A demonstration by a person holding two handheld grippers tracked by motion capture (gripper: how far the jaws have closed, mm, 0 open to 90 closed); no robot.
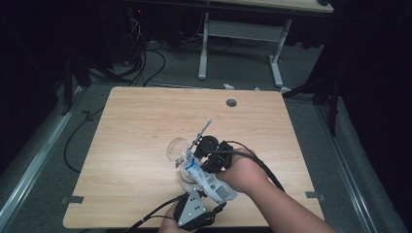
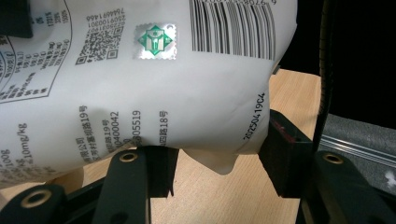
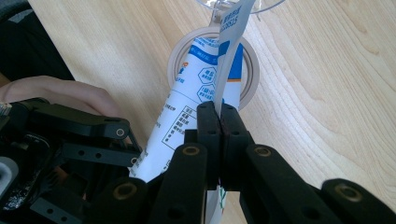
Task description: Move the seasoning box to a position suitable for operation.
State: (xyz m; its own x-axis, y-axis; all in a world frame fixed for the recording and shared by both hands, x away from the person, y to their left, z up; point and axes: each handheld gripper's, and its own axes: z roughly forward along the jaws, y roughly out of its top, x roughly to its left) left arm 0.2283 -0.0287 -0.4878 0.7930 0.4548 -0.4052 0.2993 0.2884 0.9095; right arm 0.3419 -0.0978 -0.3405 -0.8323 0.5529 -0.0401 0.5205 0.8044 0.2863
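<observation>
A white pouch [image 1: 214,188] with blue print, small text and a barcode hangs tilted over a round white-rimmed bowl [image 1: 184,183] on the table. My left gripper [image 1: 208,193] is shut across the pouch's lower body; in the left gripper view the pouch [image 2: 154,79] bulges between the two pads of the left gripper [image 2: 219,163]. My right gripper [image 1: 197,164] is shut on the pouch's thin upper edge. In the right gripper view the right gripper [image 3: 219,119] pinches that flat edge of the pouch [image 3: 187,107], whose blue end points down at the bowl [image 3: 252,70].
A clear glass [image 1: 175,148] lies just beyond the bowl. The wooden table [image 1: 145,121] has a cable hole [image 1: 231,103] near its far edge. Another desk's legs [image 1: 203,48] and cables stand on the floor behind.
</observation>
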